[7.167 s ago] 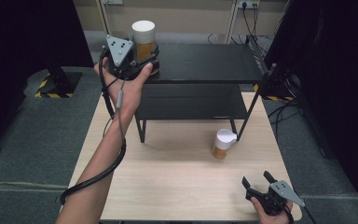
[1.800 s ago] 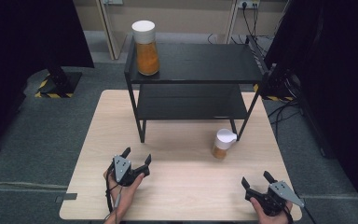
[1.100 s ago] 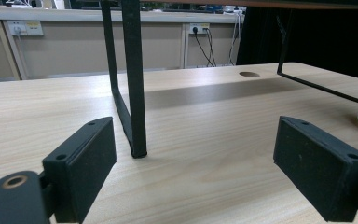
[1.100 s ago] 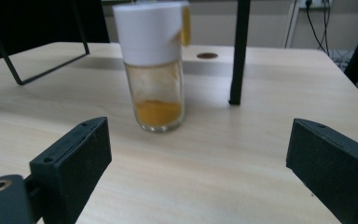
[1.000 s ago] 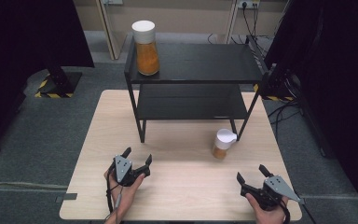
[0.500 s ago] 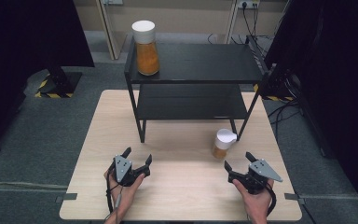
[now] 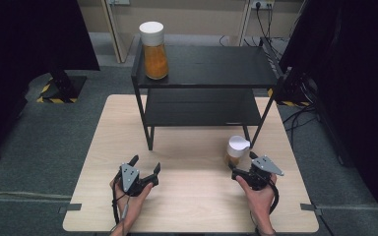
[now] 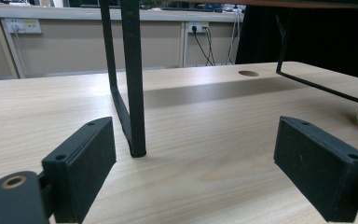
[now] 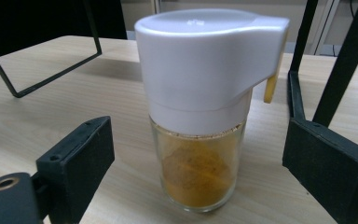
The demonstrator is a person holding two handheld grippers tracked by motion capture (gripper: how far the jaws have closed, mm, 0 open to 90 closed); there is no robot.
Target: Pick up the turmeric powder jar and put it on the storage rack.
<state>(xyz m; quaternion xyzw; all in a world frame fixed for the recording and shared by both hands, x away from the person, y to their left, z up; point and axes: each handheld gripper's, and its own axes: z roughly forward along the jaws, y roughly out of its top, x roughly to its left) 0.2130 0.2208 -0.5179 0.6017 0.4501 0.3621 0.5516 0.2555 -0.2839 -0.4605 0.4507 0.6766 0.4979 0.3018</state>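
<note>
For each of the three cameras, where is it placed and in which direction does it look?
High view: above the person's side, looking forward and down at the light wooden table; both hands, left gripper, right gripper.
Left gripper view: on that gripper, facing the black metal shelf leg; open jaws.
Right gripper view: facing the small white-lidded glass spice jar; open jaws.
Shared: jar and shelf, also in the high view.

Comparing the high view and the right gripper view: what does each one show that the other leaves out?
High view alone: the tall jar on the shelf's top, and the left tool, open near the table's front edge. Right gripper view alone: the small jar's spout and powder level up close. Both: the small jar standing upright before the open right tool.
</note>
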